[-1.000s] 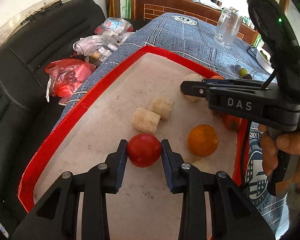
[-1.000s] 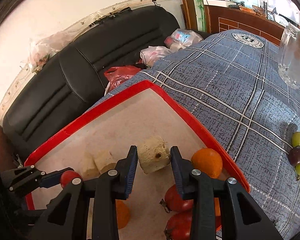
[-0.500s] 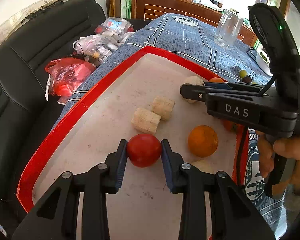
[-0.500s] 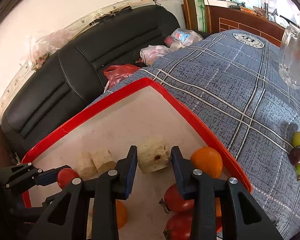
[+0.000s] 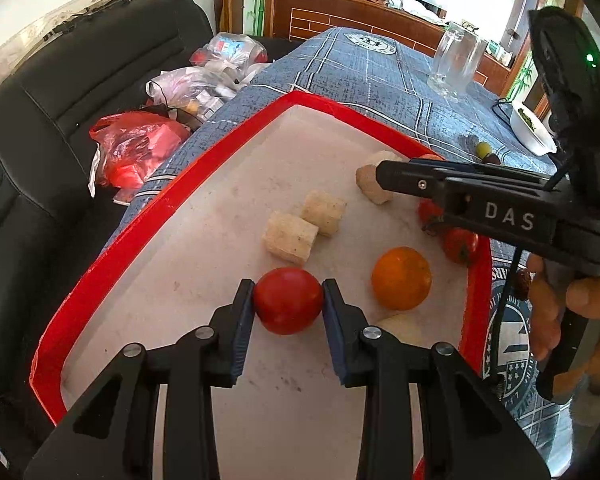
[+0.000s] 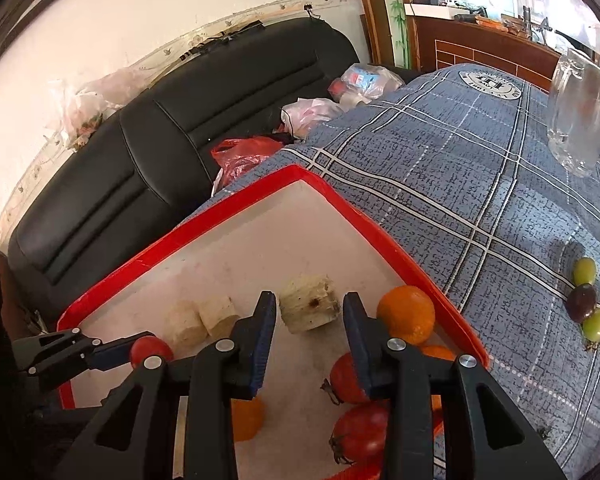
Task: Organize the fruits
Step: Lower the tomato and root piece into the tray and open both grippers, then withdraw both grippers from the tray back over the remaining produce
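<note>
Each view looks forward and steeply down along its own jaws, close above the red-rimmed tray (image 5: pixel 112 248) on the desk. The left wrist view faces across the tray toward the glass mug (image 5: pixel 454 60); the right wrist view faces its far corner and the black sofa (image 6: pixel 160 152). Both share the tray, sofa and mug.

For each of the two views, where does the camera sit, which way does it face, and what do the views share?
Left wrist: on the left hand-held gripper, facing down onto the red tray; fingers clamp a tomato; a hand shows.
Right wrist: on the right hand-held gripper, facing down; a pale chunk sits between open fingers.
Shared: tray, tomato, chunk, glass mug, each other's gripper.
</note>
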The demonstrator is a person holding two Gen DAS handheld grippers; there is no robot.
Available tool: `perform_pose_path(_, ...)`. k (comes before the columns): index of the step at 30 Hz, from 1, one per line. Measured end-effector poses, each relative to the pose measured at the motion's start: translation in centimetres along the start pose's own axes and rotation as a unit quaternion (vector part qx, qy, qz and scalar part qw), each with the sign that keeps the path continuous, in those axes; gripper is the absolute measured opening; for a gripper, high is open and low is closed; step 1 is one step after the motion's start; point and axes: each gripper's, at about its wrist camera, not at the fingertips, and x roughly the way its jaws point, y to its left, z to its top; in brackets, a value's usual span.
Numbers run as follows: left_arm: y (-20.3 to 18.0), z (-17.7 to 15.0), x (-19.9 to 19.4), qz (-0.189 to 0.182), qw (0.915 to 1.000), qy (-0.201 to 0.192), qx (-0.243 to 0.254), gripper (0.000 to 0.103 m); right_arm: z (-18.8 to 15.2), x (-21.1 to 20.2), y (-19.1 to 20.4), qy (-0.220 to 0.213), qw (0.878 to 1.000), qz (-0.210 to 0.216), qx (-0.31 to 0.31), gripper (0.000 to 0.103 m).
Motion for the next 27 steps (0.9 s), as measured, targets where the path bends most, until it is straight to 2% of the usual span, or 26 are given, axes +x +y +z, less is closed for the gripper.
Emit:
perform_pose_path(5, 0.0, -0.3, -0.2, 0.0, 1.0, 0.001, -0.003, 0.032, -0.2, -1.1, 0.2, -0.007, 1.0, 0.001, 0.0, 0.037)
perform_pose_path(7, 0.0, -0.4, -0.4, 0.003, 1.0, 0.002, -0.004, 0.04, -0.3, -1.7, 0.3, -0.011, 1.0, 0.003, 0.0, 0.039)
perform_pose_path(8, 0.0, -0.5, -0.5, 0.004, 1.0, 0.0, -0.006, 0.048, -0.4, -2.0, 0.3, -0.013, 1.0, 0.005, 0.001, 0.042)
perform_pose_path(9, 0.1, -0.6, -0.6, 0.006, 0.9999, -0.003, -0.008, 0.05, -0.6, -2.5, 0.4, -0.018, 1.0, 0.006, 0.005, 0.046)
perform_pose_path(16, -0.1, -0.9, -1.2, 0.009, 0.9999, -0.007, -0.007, 0.05, -2.0, -4.8, 0.9, -0.039, 0.999, 0.01, 0.008, 0.049)
perform_pose_path(19, -0.1, -1.1, -1.7, 0.011, 0.9999, -0.011, -0.007, 0.05, -2.8, -6.0, 1.1, -0.046, 0.999, 0.013, 0.01, 0.055)
perform_pose_path(22, 0.0, -1.3, -2.3, 0.013, 0.9997, -0.019, -0.009, 0.056, -3.8, -7.5, 1.1, -0.056, 0.998, 0.016, 0.012, 0.056)
perform_pose_path(27, -0.2, -1.6, -3.5, 0.016, 0.9994, -0.03, -0.008, 0.056, -6.0, -9.8, 0.8, -0.07, 0.997, 0.021, 0.026, 0.061)
